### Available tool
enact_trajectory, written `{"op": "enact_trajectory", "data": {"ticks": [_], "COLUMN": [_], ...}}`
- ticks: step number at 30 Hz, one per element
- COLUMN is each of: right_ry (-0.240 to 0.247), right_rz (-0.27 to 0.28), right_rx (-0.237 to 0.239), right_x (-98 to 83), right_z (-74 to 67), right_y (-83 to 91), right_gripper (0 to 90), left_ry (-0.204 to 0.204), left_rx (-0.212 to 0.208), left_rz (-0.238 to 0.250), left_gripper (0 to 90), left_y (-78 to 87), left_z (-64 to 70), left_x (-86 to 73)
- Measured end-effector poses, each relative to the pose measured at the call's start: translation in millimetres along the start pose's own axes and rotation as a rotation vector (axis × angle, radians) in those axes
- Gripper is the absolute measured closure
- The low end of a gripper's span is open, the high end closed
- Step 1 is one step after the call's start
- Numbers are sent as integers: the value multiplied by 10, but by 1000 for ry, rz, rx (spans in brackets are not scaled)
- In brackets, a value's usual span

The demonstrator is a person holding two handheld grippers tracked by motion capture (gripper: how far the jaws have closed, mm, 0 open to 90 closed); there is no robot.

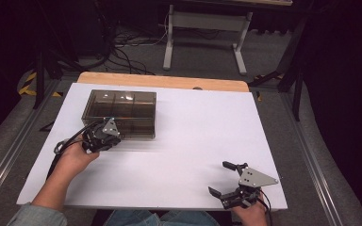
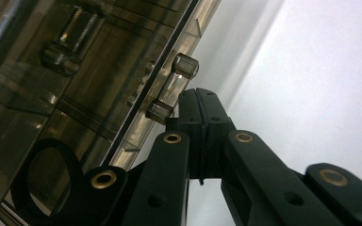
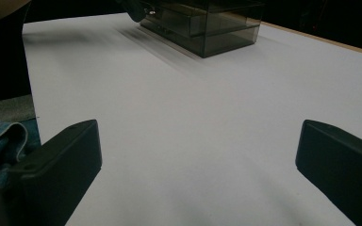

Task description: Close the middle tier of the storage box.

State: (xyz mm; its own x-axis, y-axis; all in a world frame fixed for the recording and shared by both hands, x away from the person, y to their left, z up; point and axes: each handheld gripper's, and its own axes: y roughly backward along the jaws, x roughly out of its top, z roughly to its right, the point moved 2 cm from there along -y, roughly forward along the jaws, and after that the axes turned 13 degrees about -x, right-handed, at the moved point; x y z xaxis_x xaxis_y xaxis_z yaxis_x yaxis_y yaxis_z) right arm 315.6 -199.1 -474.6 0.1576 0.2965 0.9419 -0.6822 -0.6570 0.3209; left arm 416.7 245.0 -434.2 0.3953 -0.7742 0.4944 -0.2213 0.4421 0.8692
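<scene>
A smoky see-through box (image 1: pixel 122 113) with several compartments stands at the back left of the white table top (image 1: pixel 193 136). My left gripper (image 1: pixel 109 137) is at the box's front left corner. In the left gripper view its jaws (image 2: pixel 199 101) are pressed together with nothing between them, right beside a clear bar handle (image 2: pixel 172 87) on the box wall (image 2: pixel 89 84). My right gripper (image 1: pixel 219 178) rests near the table's front edge at the right, jaws wide open. In the right gripper view (image 3: pixel 198 155) bare white surface lies between them, and the box (image 3: pixel 207 28) stands far ahead.
A wooden strip (image 1: pixel 165 81) borders the table's far edge. Behind it on the floor are a white desk frame (image 1: pixel 202 42) and loose cables (image 1: pixel 127 52). Metal rails (image 1: pixel 311 160) run along both sides of the table.
</scene>
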Motion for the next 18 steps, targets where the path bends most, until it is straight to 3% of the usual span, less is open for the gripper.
{"op": "enact_trajectory", "data": {"ticks": [18], "right_ry": [0], "right_rz": [1], "right_rx": [-1], "right_x": [-1], "right_z": [2], "right_y": [5], "right_gripper": [14], "left_ry": [49], "left_rx": [51], "left_rz": [44], "left_gripper": [896], "left_y": [-35], "left_z": [-127], "left_x": [18]}}
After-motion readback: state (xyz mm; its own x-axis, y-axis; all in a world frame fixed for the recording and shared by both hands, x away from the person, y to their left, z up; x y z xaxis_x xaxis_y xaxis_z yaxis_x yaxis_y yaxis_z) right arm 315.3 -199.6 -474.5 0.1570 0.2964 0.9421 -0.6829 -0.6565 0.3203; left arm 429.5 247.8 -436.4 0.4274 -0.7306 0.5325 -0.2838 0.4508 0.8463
